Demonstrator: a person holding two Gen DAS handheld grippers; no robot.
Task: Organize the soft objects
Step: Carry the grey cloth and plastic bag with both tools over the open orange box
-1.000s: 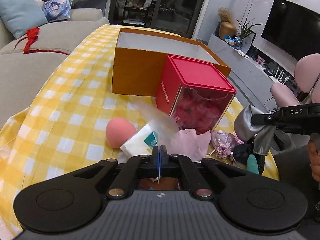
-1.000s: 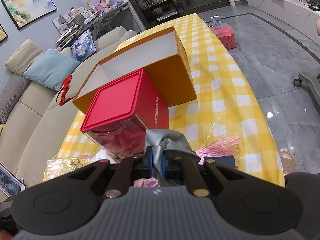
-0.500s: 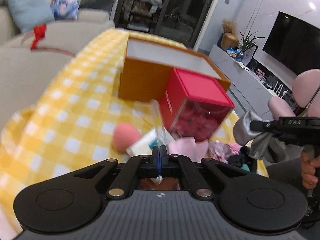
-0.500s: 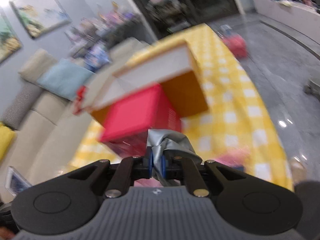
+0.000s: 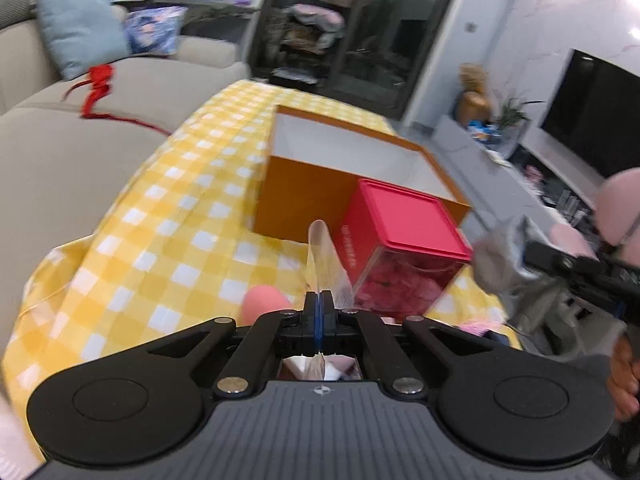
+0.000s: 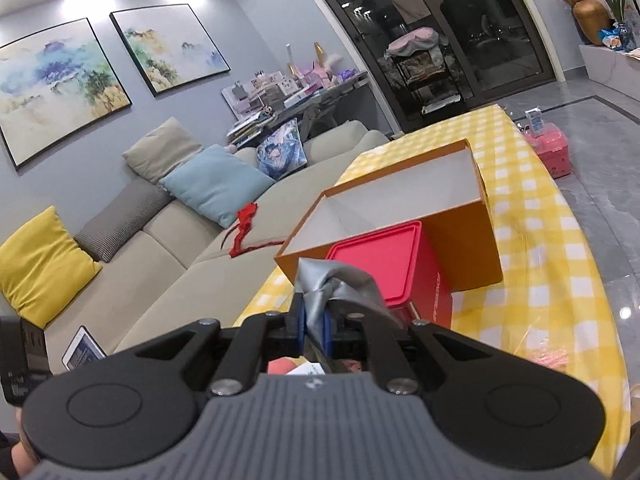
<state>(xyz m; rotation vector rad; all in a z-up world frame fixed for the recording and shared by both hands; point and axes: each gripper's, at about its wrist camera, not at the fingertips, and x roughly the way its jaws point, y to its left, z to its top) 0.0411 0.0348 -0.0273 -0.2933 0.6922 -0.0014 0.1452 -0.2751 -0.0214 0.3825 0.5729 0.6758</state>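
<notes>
My left gripper is shut on a strip of clear plastic bag that stands up in front of it; something white and pink hangs below the jaws. A pink egg-shaped sponge lies on the yellow checked tablecloth just left of it. My right gripper is shut on a bunched grey cloth, lifted off the table; the left wrist view shows the same grey cloth at the right. Ahead stand a clear container with a red lid and an open orange box.
A beige sofa with cushions and a red ribbon runs along the table's left side. A tablet lies on it. A pink basket sits on the floor beyond the table. A TV wall and low cabinet stand at the right.
Both grippers have risen and tipped up, so more of the room shows. The clear plastic and the grey cloth have gone up with them. The jaws stayed shut.
</notes>
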